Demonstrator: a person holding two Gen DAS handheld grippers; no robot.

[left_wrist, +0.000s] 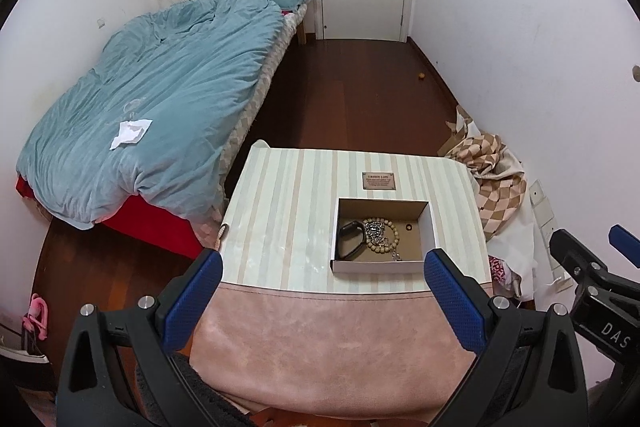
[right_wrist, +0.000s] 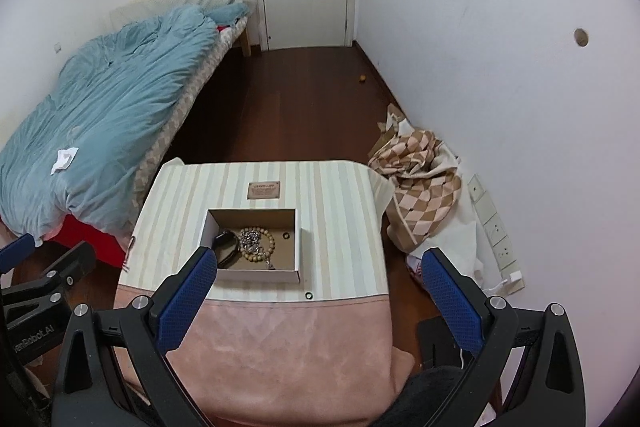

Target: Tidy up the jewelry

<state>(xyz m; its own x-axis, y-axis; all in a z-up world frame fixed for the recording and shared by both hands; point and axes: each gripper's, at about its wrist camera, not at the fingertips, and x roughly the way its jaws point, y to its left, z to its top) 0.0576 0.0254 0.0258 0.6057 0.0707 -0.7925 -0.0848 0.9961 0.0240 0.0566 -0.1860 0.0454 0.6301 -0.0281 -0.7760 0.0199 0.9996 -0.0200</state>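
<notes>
- On the desk (left_wrist: 280, 195), covered by a striped and pink cloth, sat a shallow cardboard box (left_wrist: 382, 265) with its top open.
- Inside the box lay a wooden bead bracelet (left_wrist: 382, 247), a silver chain (left_wrist: 374, 230) heaped within its loop, a black band (left_wrist: 352, 239) to the left, and a small dark ring (left_wrist: 408, 227) to the right, apart from the rest.
- Another small dark ring (right_wrist: 309, 295) lay on the cloth just outside the box's near corner.
- Left gripper (left_wrist: 322, 301) hung over the pink cloth, blue pads spread wide, holding nothing.
- Right gripper (right_wrist: 320, 301) was likewise spread wide and empty, near the box.
- A bed with a blue duvet (left_wrist: 160, 99) stood to the left.
</notes>
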